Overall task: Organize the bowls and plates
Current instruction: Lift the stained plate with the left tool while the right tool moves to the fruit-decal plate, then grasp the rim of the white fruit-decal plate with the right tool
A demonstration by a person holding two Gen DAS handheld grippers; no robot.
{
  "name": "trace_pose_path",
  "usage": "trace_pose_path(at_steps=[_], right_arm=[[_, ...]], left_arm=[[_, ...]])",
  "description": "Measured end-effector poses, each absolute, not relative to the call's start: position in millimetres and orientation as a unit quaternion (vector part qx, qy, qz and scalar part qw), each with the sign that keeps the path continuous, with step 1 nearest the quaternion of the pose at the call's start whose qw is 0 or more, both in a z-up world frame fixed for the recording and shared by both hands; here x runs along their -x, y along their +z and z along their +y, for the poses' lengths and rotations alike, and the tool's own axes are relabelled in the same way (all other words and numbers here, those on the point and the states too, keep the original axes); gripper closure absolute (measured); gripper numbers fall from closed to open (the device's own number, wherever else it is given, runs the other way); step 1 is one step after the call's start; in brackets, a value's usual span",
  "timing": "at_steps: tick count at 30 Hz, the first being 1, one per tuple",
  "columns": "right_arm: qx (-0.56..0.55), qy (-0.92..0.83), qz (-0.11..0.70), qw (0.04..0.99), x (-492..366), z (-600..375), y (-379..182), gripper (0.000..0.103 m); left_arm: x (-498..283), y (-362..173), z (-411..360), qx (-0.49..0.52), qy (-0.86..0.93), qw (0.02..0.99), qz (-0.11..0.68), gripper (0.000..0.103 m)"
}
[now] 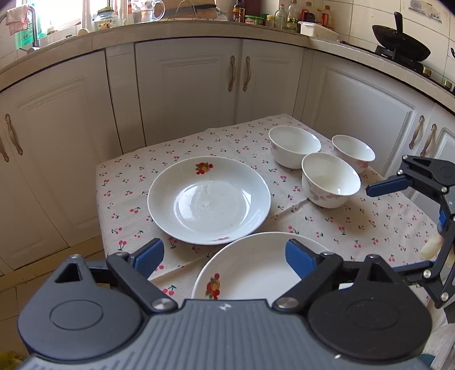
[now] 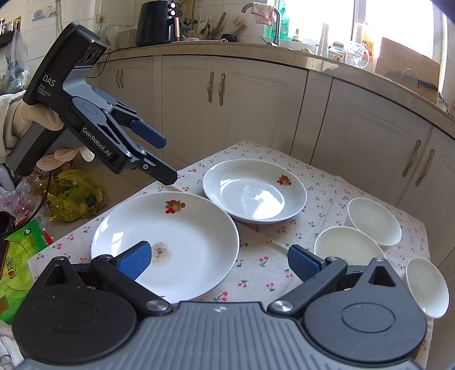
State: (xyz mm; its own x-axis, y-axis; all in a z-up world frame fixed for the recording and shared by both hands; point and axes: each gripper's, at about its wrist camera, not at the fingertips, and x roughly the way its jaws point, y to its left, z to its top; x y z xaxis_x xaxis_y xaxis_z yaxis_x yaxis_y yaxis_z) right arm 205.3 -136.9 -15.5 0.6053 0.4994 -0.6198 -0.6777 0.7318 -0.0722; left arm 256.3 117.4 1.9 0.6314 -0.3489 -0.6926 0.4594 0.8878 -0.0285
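Plates and bowls spread on the cherry cloth, both claws empty

Plates and bowls lie apart on our worktop, which wears a cloth printed with small red cherries. Our left claw carries white lettering on its body: "DAS", "Data Acquisition System" in small type, and "GenRobot.AI" along one arm. A gloved hand grips its handle. Its blue-padded fingers are spread wide with nothing between them; it hangs above the near plate's edge without touching it.

Our right claw is likewise spread and empty, held over the near plate and the cloth.

The near plate is white with a fruit motif on its rim and a brownish smudge inside. The far plate, deeper and glossy, bears the same fruit motif and sits just beside the first, their rims close together. Three white bowls with faint pink flowers on their sides cluster near the worktop's far right corner, just beside one another.

Behind stand cream cupboard doors with curved handles. On the counter above we see bottles and jars, a black wok on the stove, and a dark appliance. A yellow plastic bag lies on the floor to the left. Nothing blocks the dishes.
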Motion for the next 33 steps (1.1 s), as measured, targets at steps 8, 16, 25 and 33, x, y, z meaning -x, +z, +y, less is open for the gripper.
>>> trace_pose_path(at_steps=[8, 16, 25, 33], right_arm=[[0.174, 0.342, 0.294, 0.875, -269, -141, -15, 0.0], [0.231, 0.374, 0.325, 0.837, -324, -127, -37, 0.0], [0.267, 0.392, 0.376, 0.796, -370, -111, -59, 0.0], [0.277, 0.4, 0.432, 0.759, -396, -97, -73, 0.0]], left_arm=[[-292, -3, 122, -0.065, -0.208, 0.901, 0.375, 0.011], [-339, -21, 120, -0.057, -0.202, 0.893, 0.398, 0.011], [-385, -41, 119, -0.045, -0.207, 0.886, 0.412, 0.011], [-414, -61, 122, -0.033, -0.214, 0.877, 0.429, 0.011]])
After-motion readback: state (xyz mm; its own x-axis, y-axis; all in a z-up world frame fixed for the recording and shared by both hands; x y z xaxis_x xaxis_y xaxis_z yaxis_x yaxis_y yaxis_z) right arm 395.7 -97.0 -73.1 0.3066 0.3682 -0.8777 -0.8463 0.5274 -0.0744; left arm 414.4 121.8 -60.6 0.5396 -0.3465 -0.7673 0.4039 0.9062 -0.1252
